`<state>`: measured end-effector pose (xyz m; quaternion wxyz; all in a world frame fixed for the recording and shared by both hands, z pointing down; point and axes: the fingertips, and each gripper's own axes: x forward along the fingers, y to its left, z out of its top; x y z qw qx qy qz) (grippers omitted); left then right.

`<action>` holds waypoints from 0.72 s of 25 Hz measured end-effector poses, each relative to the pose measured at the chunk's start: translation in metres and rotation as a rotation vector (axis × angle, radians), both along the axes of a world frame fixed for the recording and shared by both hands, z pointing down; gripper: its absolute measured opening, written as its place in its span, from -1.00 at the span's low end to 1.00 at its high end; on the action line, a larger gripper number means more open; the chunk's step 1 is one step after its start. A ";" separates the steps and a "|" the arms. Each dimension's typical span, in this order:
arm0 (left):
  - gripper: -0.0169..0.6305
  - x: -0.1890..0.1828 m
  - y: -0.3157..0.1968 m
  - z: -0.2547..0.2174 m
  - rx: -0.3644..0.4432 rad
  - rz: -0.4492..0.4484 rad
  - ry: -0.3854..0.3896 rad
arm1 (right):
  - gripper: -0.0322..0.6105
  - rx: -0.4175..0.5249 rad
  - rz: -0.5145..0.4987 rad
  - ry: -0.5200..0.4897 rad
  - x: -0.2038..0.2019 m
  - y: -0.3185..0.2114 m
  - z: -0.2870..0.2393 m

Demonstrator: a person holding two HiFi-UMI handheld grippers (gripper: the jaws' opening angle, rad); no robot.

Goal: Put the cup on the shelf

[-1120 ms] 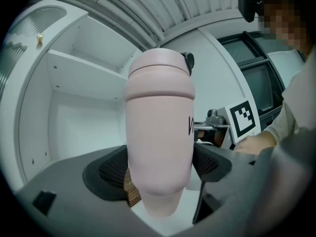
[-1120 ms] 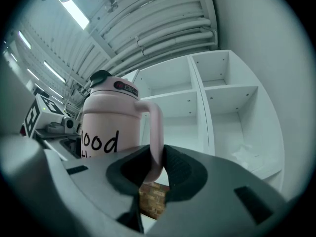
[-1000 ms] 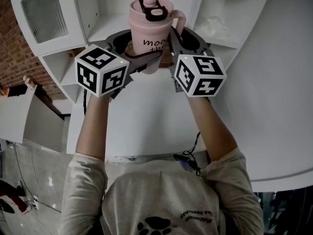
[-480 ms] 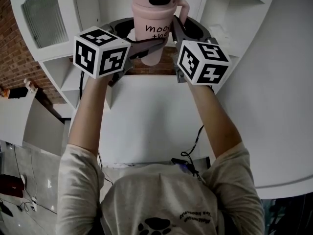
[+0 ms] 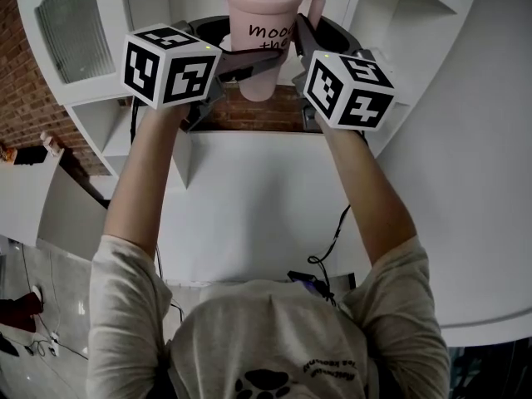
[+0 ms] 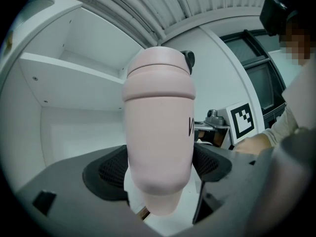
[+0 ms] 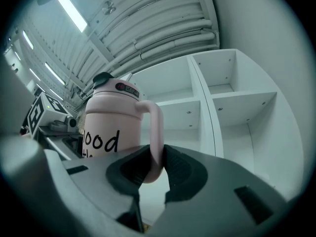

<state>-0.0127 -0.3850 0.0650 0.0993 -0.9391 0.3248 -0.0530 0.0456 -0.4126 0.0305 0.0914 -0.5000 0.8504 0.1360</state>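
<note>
Cup was clamped from two sides. Left gripper had its jaws spread wide round the lower body, pads pressed on both flanks. Right gripper had its jaws roughly half closed, pinching the handle. Cup stood upright between the two, carried in the air. The shelf bays lay beyond and above both jaw sets (nothing set down yet).

Handling, my read:
- Hard-walled tumbler with lid, so stiff and unlikely to give under the pads.
- Smooth wall, probably slippery.
- Weight unknown, and heavier if filled.
- Body tapered toward the base, so the left grip could creep off downward.
- The handle pinch looked like what kept it from turning.

Best hold seemed the one it had: low-mid body plus handle. Main risk was tipping if one side let go first.
</note>
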 end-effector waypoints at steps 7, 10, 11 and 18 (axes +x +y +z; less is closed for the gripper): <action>0.33 0.000 -0.023 -0.006 -0.005 0.011 -0.007 | -0.64 0.005 0.009 -0.010 0.000 -0.022 -0.006; 0.33 0.000 -0.030 -0.005 -0.010 0.013 -0.017 | -0.65 -0.006 0.011 -0.022 0.001 -0.029 -0.003; 0.33 0.000 -0.033 -0.005 -0.012 0.014 -0.021 | -0.64 -0.009 0.012 -0.026 0.001 -0.032 -0.003; 0.33 0.000 -0.055 -0.009 -0.023 0.020 -0.023 | -0.64 -0.015 0.024 -0.030 0.000 -0.055 -0.007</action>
